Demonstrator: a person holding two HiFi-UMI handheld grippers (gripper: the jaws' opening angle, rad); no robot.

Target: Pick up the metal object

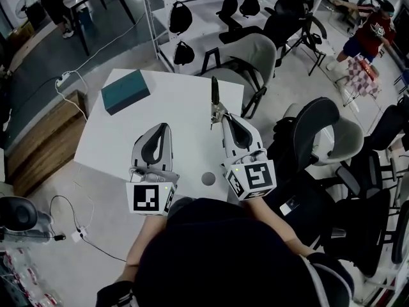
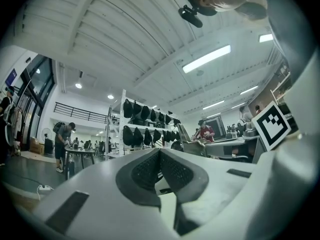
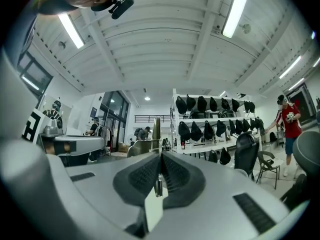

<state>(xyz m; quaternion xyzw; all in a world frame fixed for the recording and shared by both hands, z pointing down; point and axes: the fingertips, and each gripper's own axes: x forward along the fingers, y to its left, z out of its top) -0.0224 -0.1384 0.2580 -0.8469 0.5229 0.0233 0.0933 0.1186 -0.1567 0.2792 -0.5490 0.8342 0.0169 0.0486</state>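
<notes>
White table (image 1: 185, 101), chairs and bag shelving beyond. Teal box (image 1: 125, 91) lies near its far left corner; we cannot see inside. Right gripper (image 1: 220, 116) is clamped on the metal object (image 1: 215, 92), which is off the table and juts past the tips. Left gripper (image 1: 164, 127) is pinched together, empty.

Slim metal object (image 1: 215, 94); gripped, jutting out

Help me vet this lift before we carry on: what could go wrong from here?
The right hand-held gripper pinches the long, thin metal object by one end only, so the piece may pivot or slip out. It sticks out towards the white table's far edge; a drop there might send it to the floor by the grey chair.
</notes>
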